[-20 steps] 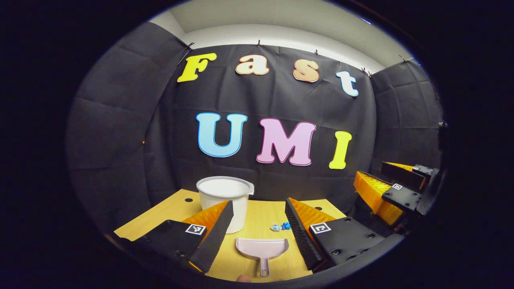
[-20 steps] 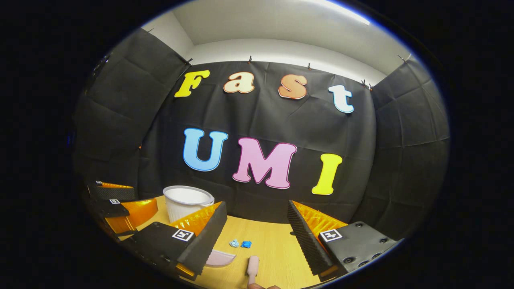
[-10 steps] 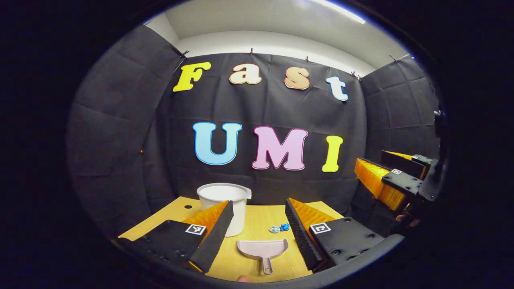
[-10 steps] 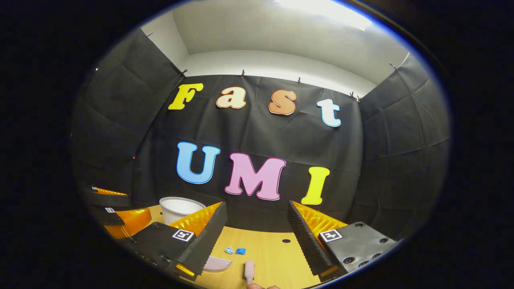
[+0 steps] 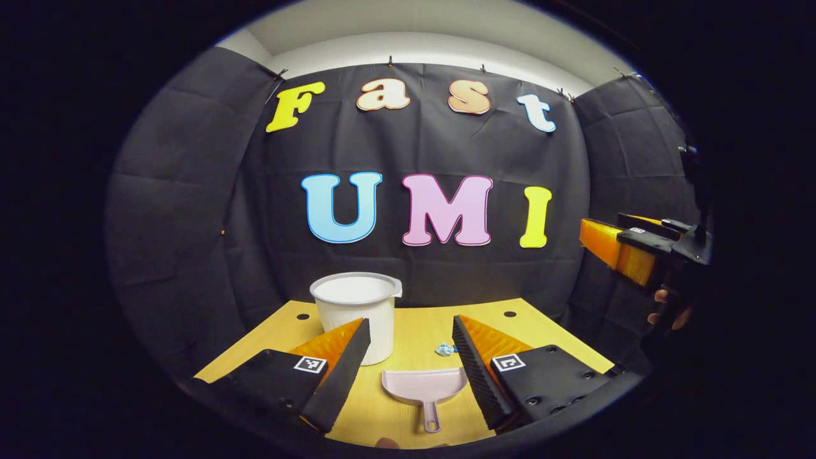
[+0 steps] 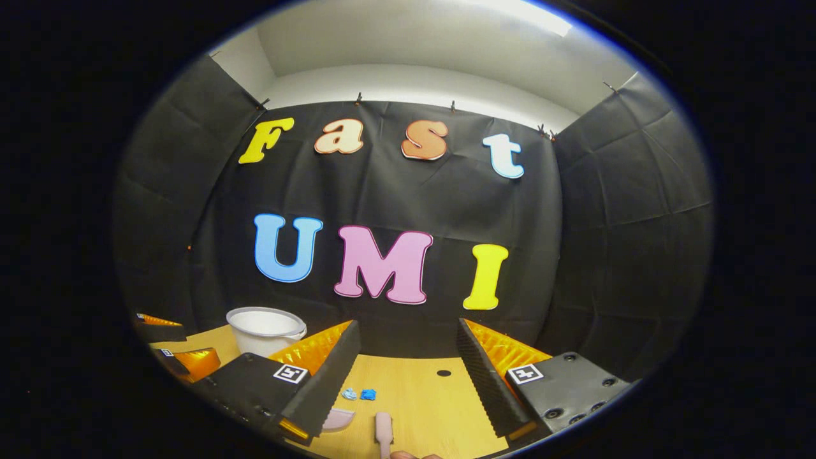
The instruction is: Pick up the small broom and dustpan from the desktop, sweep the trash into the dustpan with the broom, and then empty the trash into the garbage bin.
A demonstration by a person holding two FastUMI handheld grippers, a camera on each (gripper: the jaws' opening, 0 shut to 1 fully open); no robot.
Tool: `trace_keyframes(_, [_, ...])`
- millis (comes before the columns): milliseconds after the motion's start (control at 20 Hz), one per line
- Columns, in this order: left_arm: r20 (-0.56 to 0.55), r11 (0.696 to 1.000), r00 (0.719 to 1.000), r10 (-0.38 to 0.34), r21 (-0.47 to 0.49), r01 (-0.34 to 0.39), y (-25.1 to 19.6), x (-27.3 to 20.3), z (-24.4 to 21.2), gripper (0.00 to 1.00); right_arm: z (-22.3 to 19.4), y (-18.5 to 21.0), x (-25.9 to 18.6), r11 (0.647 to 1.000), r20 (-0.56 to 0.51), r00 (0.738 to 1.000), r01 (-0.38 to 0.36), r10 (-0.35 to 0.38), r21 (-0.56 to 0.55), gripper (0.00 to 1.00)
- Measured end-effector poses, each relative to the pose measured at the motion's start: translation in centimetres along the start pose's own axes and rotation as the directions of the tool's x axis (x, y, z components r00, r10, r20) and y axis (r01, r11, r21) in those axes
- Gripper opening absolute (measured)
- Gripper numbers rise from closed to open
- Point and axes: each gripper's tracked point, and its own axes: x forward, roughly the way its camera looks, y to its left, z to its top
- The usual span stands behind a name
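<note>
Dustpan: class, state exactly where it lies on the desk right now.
In the left gripper view the dustpan lies flat on the wooden desk, handle toward the camera, with the white bin behind it to the left and the blue trash just beyond.

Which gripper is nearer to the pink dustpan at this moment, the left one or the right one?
Left. The left gripper hovers open just over the dustpan, which lies between its fingers. The right gripper, also open, is off to the dustpan's right, nearer the broom handle.

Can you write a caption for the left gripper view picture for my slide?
Open left gripper hovers above the pink dustpan, beside the white bin and blue trash.
</note>
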Motion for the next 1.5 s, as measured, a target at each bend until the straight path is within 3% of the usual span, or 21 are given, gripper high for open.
trace_keyframes(200, [-0.126,1.000,0.992,-0.016,0.000,0.017,-1.1,3.5,-3.7,0.77,-1.6,-0.1,3.3,0.998,-0.004,0.999,-0.038,0.038,-0.057,0.97])
trace_keyframes(350, [-0.295,0.999,0.955,0.015,0.037,-0.004,-1.3,6.0,-8.6,0.78,-3.1,-0.5,6.2,0.995,-0.017,0.998,-0.058,0.057,-0.086,0.97])
trace_keyframes(550, [-0.540,0.998,0.842,0.019,0.055,0.013,-2.3,6.8,-17.0,0.80,-6.3,-0.3,9.3,0.989,-0.061,0.992,-0.115,0.110,-0.093,0.97])
trace_keyframes(750, [-0.630,0.997,0.777,0.018,0.071,0.034,-3.6,7.9,-21.4,0.79,-9.9,-1.7,11.5,0.988,-0.130,0.985,-0.127,0.116,-0.084,0.97])
trace_keyframes(900, [-0.716,0.996,0.697,0.048,0.088,0.022,-4.0,9.1,-24.4,0.79,-13.6,-2.8,12.1,0.989,-0.208,0.971,-0.131,0.114,-0.074,0.97])
trace_keyframes(1000, [-0.746,0.996,0.663,0.061,0.087,0.007,-4.2,10.1,-25.9,0.79,-16.7,-4.7,12.1,0.990,-0.293,0.953,-0.111,0.082,-0.083,0.97])
trace_keyframes(1100, [-0.796,0.999,0.604,0.041,0.051,-0.001,-4.5,10.8,-27.1,0.79,-19.3,-6.1,11.5,0.994,-0.380,0.921,-0.100,0.081,-0.030,0.98])
trace_keyframes(1300, [-0.857,1.000,0.515,0.026,0.030,-0.001,-4.8,12.5,-28.5,0.78,-24.2,-8.7,9.3,0.999,-0.550,0.834,-0.038,0.052,0.038,0.96])
trace_keyframes(1450, [-0.883,0.999,0.467,0.039,0.040,-0.008,-4.7,13.2,-29.1,0.65,-26.2,-8.8,8.0,0.998,-0.609,0.791,-0.043,0.062,0.046,0.98])
trace_keyframes(1500, [-0.899,1.000,0.436,0.028,0.026,-0.010,-4.8,13.2,-29.5,0.61,-26.8,-8.6,7.6,0.997,-0.622,0.780,-0.065,0.069,0.029,0.98])
